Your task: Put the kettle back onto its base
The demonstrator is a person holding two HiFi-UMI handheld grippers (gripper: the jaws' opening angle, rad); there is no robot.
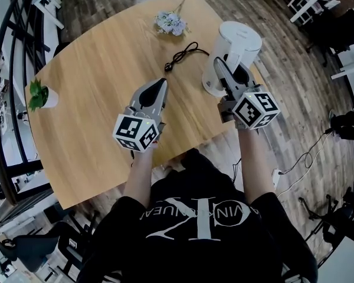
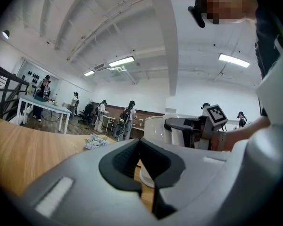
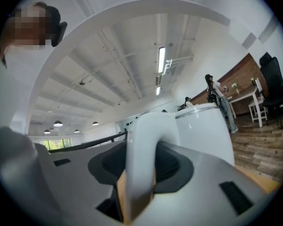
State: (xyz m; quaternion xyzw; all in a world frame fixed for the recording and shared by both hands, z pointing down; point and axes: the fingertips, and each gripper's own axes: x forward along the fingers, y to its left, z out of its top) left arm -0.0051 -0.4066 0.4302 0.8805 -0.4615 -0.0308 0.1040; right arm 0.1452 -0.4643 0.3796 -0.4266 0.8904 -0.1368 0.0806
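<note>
I count one white kettle (image 1: 239, 43) on one wooden table (image 1: 94, 140), one white base (image 2: 147, 179) near the kettle, one black cord (image 1: 183, 55) just beside it, one flower bunch (image 1: 170, 23) and one potted plant (image 1: 41, 96) farther from it, and two grippers, my left gripper (image 1: 162, 84) and my right gripper (image 1: 222, 66).

A wooden worktop (image 1: 100, 81) carries a bunch of pale flowers (image 1: 170, 23) near its far edge; a small potted plant (image 1: 40, 95) stands apart from them, at the left edge.
</note>
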